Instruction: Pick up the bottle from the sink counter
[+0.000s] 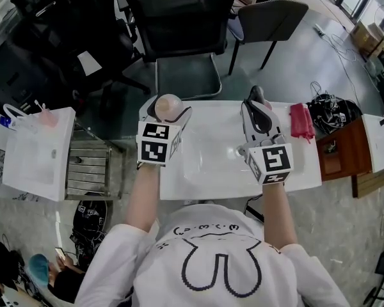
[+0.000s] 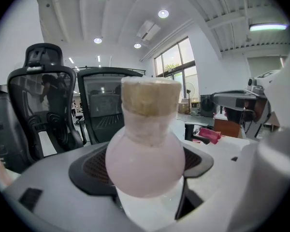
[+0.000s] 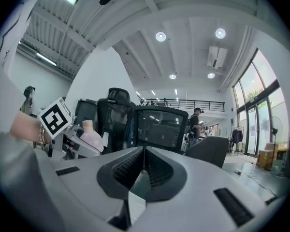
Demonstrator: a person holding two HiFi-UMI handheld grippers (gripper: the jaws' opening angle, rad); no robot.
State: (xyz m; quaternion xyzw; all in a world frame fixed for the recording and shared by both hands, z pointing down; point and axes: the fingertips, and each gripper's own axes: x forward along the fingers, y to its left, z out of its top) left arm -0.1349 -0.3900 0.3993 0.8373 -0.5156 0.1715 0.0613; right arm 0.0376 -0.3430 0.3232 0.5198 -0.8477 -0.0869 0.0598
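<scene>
Since my left gripper (image 1: 169,115) pinches the bottle (image 2: 145,153) only by its smooth round belly, over the far left corner of the sink counter (image 1: 304,165), I worry it could squirt free and drop, with my right gripper (image 3: 142,173) pressed together, empty.

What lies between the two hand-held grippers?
In the head view, only the white sink basin lies between the left hand-held gripper, shut on the bottle, and the right hand-held gripper.
</scene>
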